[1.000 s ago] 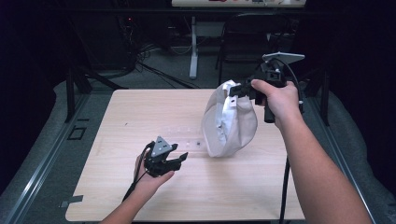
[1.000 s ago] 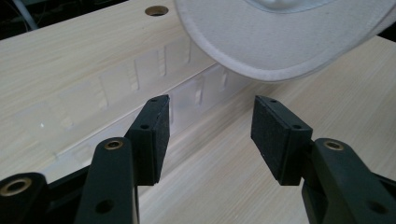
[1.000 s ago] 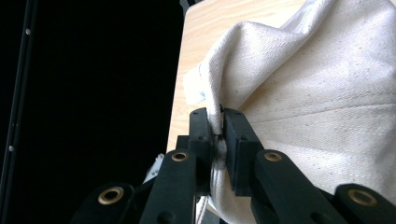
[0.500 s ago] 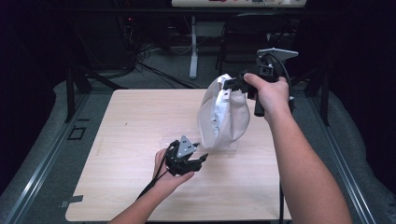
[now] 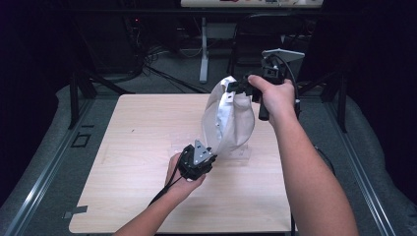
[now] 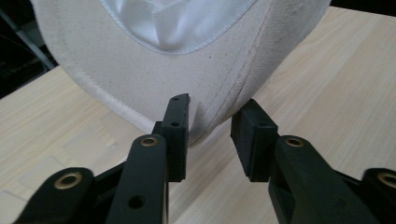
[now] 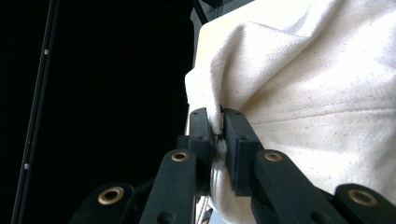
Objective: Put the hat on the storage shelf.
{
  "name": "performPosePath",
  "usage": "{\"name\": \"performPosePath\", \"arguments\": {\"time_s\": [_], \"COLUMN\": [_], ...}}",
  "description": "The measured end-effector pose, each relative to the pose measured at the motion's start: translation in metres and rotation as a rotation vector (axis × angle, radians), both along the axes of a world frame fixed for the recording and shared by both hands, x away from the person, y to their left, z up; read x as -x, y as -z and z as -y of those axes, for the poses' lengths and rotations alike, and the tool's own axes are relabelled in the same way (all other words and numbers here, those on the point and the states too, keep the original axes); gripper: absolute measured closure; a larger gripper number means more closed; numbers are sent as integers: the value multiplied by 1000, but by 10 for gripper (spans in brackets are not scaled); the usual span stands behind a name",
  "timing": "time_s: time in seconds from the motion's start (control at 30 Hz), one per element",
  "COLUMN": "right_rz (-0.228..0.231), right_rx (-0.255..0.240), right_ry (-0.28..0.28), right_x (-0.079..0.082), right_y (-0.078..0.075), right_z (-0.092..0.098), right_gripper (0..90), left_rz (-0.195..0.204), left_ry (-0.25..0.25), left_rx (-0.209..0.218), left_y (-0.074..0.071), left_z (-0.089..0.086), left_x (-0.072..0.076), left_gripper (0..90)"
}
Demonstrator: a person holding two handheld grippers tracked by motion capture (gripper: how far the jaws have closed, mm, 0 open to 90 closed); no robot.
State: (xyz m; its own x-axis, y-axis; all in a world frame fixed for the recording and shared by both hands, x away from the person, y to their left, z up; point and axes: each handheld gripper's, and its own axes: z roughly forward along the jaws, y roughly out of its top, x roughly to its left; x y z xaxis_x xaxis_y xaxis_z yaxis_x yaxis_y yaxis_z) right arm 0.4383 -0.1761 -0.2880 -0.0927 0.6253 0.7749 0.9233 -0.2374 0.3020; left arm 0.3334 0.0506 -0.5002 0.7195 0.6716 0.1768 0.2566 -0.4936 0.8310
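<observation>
A cream cloth cap (image 5: pixel 231 118) hangs above the right half of the wooden table (image 5: pixel 142 128), its lower edge near the tabletop. My right gripper (image 5: pixel 237 88) holds it from the top, and in the right gripper view the gripper (image 7: pixel 218 130) is shut on a fold of the cap (image 7: pixel 327 93). My left gripper (image 5: pixel 212 158) sits low at the cap's bottom edge. In the left gripper view the gripper (image 6: pixel 210 126) is open, its jaws on either side of the rounded edge of the cap (image 6: pixel 187 70), with the white lining above.
A faint clear patch (image 5: pixel 241 153) lies on the table under the cap. Dark floor, cables and a stand leg (image 5: pixel 203 54) lie beyond the far edge. A metal rail (image 5: pixel 44 167) runs along the table's left side.
My left gripper has moved right and forward across the table up to the cap's lower edge. My right gripper has carried the cap a little left and held it raised.
</observation>
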Motion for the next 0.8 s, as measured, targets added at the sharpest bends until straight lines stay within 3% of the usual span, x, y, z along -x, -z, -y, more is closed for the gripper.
{"name": "performPosePath", "arguments": {"time_s": [0.27, 0.4, 0.57, 0.8], "right_rz": [5, 2, 2, -8], "right_rx": [12, 17, 19, 45], "right_ry": [-13, -19, -23, -31], "right_x": [1, 0, -2, -5], "right_y": [0, -1, 4, 12], "right_z": [-6, -9, -12, -17], "right_gripper": [823, 823, 824, 824], "left_rz": [-8, -11, -50, -89], "left_ry": [-11, 8, 23, 31], "left_rx": [20, 37, 100, 130], "left_y": [-3, -8, -14, -10], "left_z": [-11, -18, -25, -28], "left_x": [-3, -5, -10, -17], "left_gripper": [781, 814, 838, 844]}}
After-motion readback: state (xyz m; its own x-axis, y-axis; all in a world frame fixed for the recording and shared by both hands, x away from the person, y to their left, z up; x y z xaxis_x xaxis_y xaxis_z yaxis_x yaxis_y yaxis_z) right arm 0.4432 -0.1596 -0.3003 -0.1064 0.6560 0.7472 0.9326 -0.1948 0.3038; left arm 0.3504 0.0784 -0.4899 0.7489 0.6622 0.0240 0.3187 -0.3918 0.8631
